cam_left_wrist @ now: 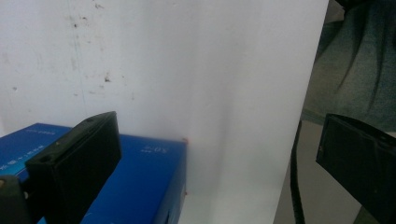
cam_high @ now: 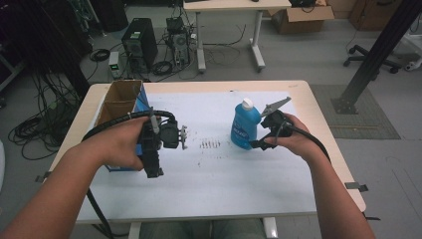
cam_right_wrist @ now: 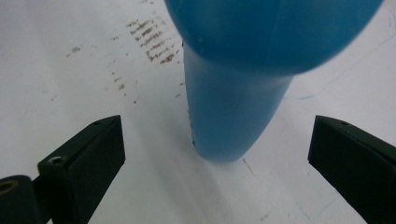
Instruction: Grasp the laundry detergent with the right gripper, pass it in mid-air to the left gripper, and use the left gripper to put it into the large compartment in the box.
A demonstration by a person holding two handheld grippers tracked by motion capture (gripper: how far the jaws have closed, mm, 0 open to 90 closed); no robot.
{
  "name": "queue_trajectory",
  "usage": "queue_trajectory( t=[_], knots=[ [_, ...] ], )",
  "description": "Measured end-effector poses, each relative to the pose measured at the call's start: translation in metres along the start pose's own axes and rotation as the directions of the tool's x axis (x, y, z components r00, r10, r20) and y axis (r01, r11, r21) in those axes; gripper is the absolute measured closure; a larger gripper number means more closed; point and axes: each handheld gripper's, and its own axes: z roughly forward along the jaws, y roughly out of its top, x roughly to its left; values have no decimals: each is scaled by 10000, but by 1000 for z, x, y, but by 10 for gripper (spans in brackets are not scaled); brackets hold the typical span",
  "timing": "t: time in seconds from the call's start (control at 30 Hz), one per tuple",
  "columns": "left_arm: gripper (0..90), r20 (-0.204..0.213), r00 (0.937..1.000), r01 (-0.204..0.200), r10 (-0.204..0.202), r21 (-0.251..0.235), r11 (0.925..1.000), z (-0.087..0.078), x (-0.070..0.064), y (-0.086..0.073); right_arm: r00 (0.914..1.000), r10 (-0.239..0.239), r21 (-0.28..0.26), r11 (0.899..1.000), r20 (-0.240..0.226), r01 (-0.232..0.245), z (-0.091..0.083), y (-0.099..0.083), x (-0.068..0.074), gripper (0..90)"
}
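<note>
A blue bottle (cam_high: 244,127) with a white cap stands upright on the white table cover (cam_high: 224,174), right of centre. My right gripper (cam_high: 259,133) is at the bottle's right side, held in the right hand. In the right gripper view the right gripper (cam_right_wrist: 215,128) is open, and the bottle (cam_right_wrist: 229,112) stands close ahead between the two jaws with a gap on each side. My left gripper (cam_high: 158,149) is held above the table's left part. The left gripper (cam_left_wrist: 217,135) is open and holds nothing, looking down past a blue box (cam_left_wrist: 140,177).
An open cardboard box with blue sides (cam_high: 119,107) stands at the table's left edge. Dark marks (cam_high: 210,145) stain the cover between the grippers. The person's trouser leg (cam_left_wrist: 359,65) lies past the near table edge. Computers, cables and another table stand on the floor beyond.
</note>
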Motion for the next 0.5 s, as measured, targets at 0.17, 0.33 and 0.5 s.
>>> queue_trajectory(
  t=[0.17, 0.33, 0.5],
  knots=[
    [4, -10, 10000, -9, 9, 25, 10000, 1, -1, -2, 10000, 32, -400, 9992, 77, -29, 5, 2, 0, 39],
    [4, -15, 10000, -3, 3, 33, 10000, 1, -1, -4, 9997, 121, -703, 9975, 211, -105, 8, 2, 0, 39],
    [4, -12, 10000, 16, -16, 77, 10000, 1, -2, -6, 9987, 292, -1306, 9912, 411, -236, 12, -1, 0, 39]
  ],
)
